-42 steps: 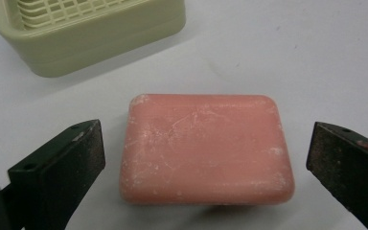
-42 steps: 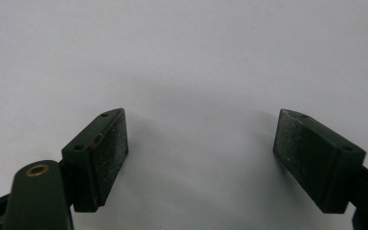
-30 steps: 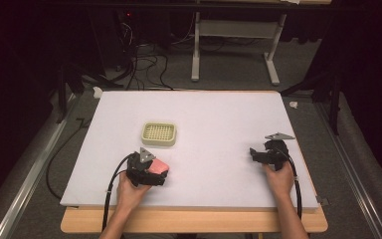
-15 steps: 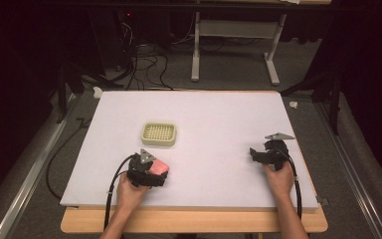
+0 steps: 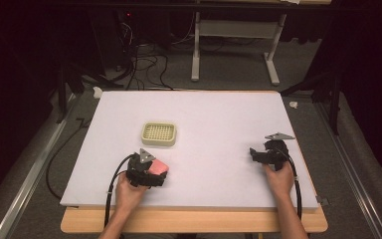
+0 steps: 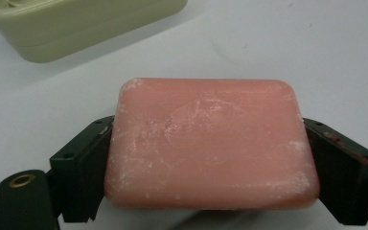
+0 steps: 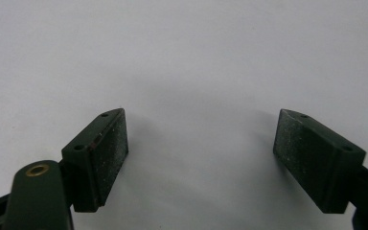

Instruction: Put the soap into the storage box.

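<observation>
From the high view, two bare forearms come in from the bottom edge of the white-topped bench (image 5: 214, 119). The left hand (image 5: 129, 191) holds the left tool (image 5: 155, 172) low over the bench, close to the front edge and toward the left side. The tool points up and to the right. A pink, flat, rounded bar of soap (image 5: 157, 167) sits at its tip. A black cable (image 5: 110, 191) loops back from this tool past the wrist. A pale green, square plastic soap dish with a grid top (image 5: 158, 134) rests on the bench just behind the soap, a little nearer the far edge. The right hand (image 5: 278, 179) holds the right tool (image 5: 255, 154) near the right edge, pointing left, well apart from the soap and the dish.

In the left gripper view, the two black jaws press on the two short ends of the soap bar (image 6: 211, 143), so this tool is gripping the soap. The soap has white scuff marks on top. A corner of the green dish (image 6: 76, 24) shows at the top left, near the soap but not touching it.

In the right gripper view, the right tool (image 7: 199, 158) has its jaws spread wide over bare white bench (image 7: 196, 57), with nothing between them.
</observation>
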`<state>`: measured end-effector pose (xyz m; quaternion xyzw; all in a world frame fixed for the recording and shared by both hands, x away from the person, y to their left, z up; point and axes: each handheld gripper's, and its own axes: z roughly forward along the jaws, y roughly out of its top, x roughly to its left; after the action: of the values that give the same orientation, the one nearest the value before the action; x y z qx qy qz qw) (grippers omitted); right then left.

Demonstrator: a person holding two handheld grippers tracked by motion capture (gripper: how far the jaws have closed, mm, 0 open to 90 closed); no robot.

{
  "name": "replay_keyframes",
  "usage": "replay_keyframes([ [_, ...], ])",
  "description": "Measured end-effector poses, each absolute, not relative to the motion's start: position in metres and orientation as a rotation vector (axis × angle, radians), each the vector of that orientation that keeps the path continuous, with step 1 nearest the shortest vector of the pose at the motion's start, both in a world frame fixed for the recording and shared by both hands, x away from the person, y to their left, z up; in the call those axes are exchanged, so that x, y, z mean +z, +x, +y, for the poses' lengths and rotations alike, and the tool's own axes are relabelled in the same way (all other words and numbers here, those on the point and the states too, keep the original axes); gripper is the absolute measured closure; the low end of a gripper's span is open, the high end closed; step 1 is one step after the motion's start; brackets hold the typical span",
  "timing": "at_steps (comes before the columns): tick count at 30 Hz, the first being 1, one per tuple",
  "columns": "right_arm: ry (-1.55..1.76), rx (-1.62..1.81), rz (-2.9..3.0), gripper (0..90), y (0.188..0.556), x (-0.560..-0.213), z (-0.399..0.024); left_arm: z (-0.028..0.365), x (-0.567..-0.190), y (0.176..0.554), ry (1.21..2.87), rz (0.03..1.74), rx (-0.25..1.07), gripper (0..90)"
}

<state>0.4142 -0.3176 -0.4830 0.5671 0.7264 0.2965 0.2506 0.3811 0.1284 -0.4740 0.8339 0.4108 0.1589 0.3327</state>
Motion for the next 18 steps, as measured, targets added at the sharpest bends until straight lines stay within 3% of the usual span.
replay_keyframes([
  [18,1.545,0.807,1.977,19.9,0.414,-0.483,-0.317,0.131,-0.457,0.385,2.126,1.07,0.388,13.8],
])
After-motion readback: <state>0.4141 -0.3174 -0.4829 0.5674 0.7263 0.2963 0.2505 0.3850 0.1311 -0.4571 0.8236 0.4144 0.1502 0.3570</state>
